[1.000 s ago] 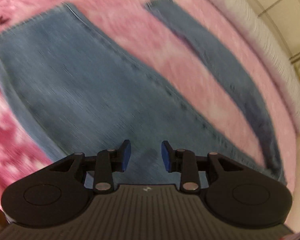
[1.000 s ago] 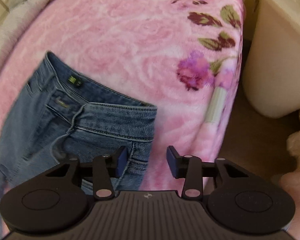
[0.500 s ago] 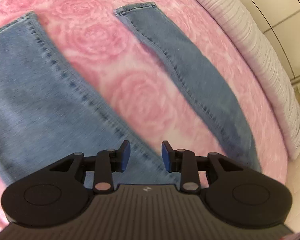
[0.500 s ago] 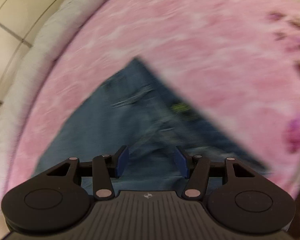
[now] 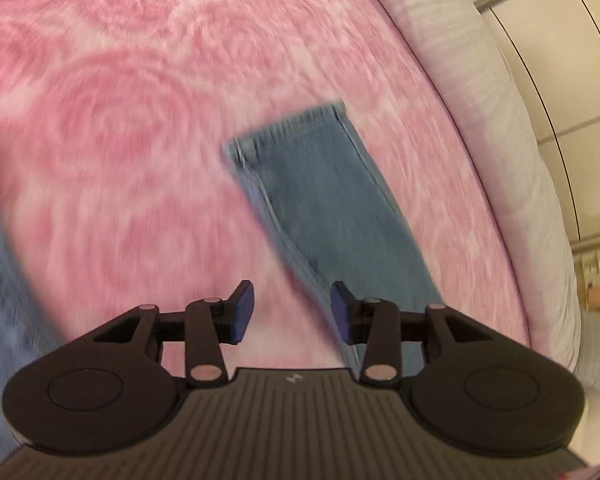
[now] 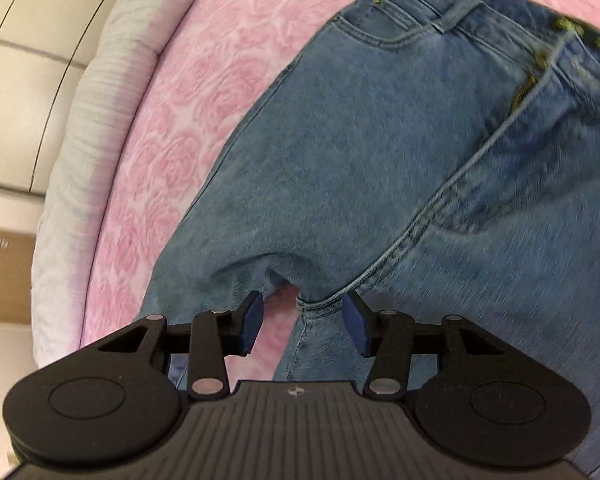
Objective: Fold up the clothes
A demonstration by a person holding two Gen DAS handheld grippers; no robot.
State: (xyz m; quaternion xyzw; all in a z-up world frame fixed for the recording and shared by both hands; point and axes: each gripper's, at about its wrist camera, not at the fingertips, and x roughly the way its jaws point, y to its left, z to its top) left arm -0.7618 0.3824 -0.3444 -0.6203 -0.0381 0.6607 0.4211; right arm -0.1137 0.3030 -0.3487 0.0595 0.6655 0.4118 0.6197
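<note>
A pink rose-patterned blanket (image 5: 131, 128) is spread over the bed and bordered by a grey quilted edge (image 5: 496, 92); cream wall panels (image 6: 23, 32) are seen beyond it.

A pair of blue jeans (image 6: 380, 152) is laid flat on the blanket, front side up, with the zip and pockets visible and the two legs spread apart. In the right wrist view the upper part and the crotch fill the frame. In the left wrist view one leg (image 5: 332, 204) is seen ending in its hem (image 5: 287, 128), with pink blanket between it and a blurred strip of denim at the left border.

Change noted: half a second ago both legs were in the left view; now only the far leg is centred, and that view is blurred by motion. The right view has swung from the waistband corner to the crotch.

The left gripper (image 5: 291, 312) is held moderately open and empty, above the leg's inner seam. The right gripper (image 6: 304, 320) is likewise parted and empty, just short of the crotch seam.

It is judged that no fold has been made; both tools are being placed for a first lengthwise fold, one leg onto the other.
</note>
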